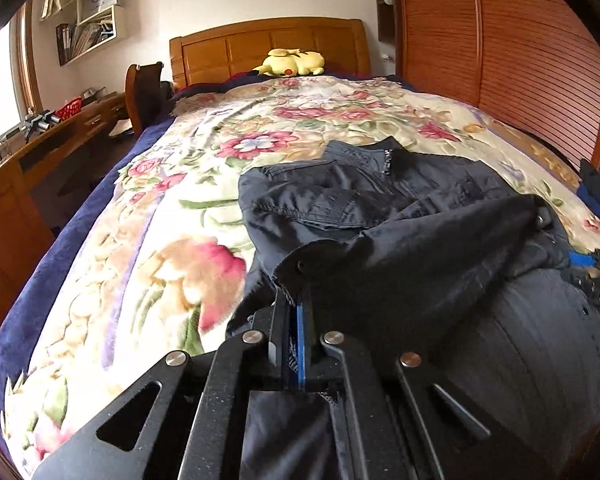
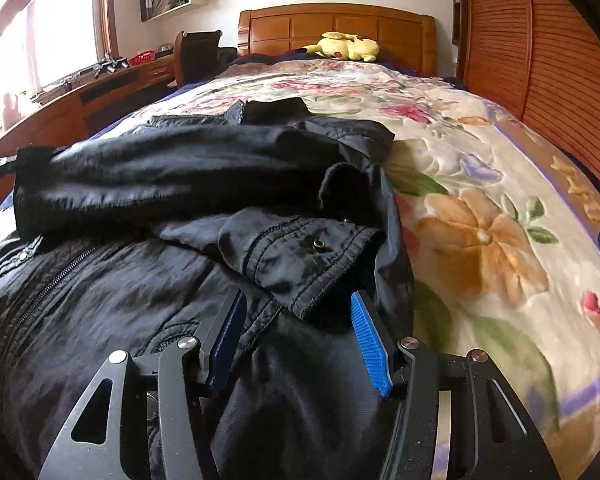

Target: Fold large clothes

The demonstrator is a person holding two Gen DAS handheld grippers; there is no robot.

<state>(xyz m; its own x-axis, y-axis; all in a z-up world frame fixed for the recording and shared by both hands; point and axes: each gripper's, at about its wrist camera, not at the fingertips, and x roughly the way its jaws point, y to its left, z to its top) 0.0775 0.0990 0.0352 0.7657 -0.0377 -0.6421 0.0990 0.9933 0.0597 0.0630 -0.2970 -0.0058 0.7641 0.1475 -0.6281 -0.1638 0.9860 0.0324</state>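
On the floral-quilted bed (image 1: pixel 148 216), my left gripper (image 1: pixel 296 312), jaws clamped on a cuff, and my right gripper (image 2: pixel 300 320), jaws apart astride another, work a limp, slippery-looking black zip-front jacket (image 2: pixel 120 280), best held by its stitched edges.

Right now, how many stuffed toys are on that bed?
1. A yellow plush toy lies at the far end of the bed, against the wooden headboard. The black jacket could hide others.
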